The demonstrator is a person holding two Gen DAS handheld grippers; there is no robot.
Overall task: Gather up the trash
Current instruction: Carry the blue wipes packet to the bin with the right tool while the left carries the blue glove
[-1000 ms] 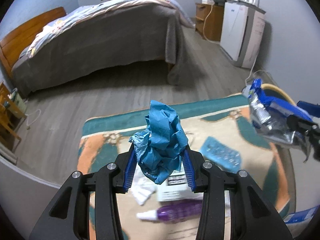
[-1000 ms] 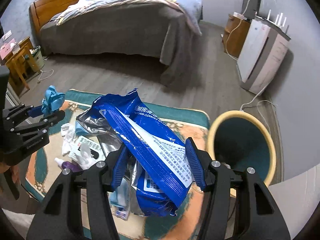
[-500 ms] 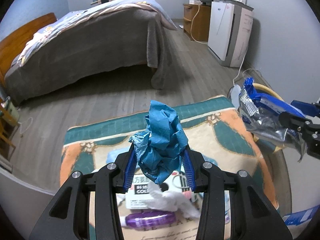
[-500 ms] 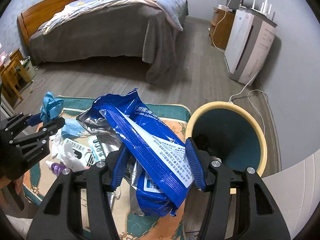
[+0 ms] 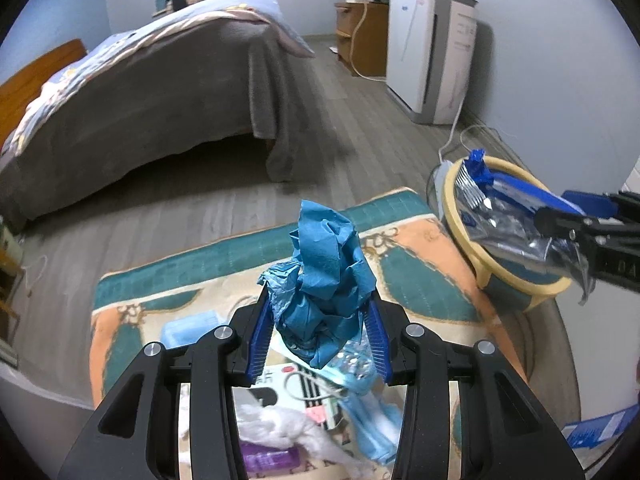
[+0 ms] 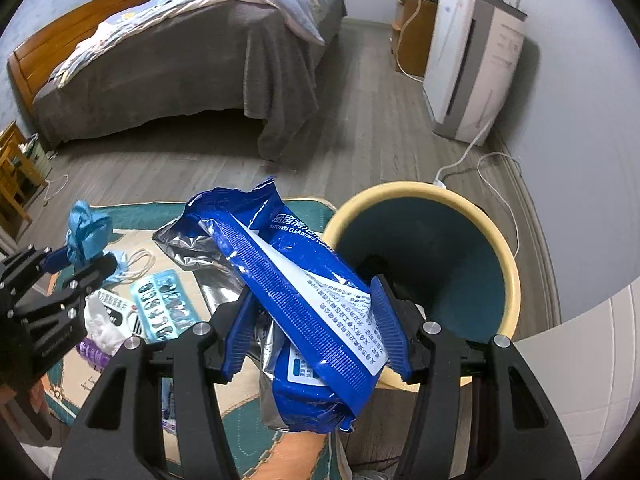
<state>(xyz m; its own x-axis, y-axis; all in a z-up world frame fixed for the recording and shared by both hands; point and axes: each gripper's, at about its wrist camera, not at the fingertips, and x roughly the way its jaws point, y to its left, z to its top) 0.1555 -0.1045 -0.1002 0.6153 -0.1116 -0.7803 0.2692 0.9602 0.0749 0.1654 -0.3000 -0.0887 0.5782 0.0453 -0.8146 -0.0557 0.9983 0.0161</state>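
Clamped between the blue pads of the right gripper is a blue wipes pack, printed "KITCHEN CLEANING" above lines of small Chinese text, and it is held at the near rim of the yellow-rimmed bin. A crumpled blue glove is pinched by the left gripper over the rug. A blister pack with unreadable lettering is seen on the rug below.
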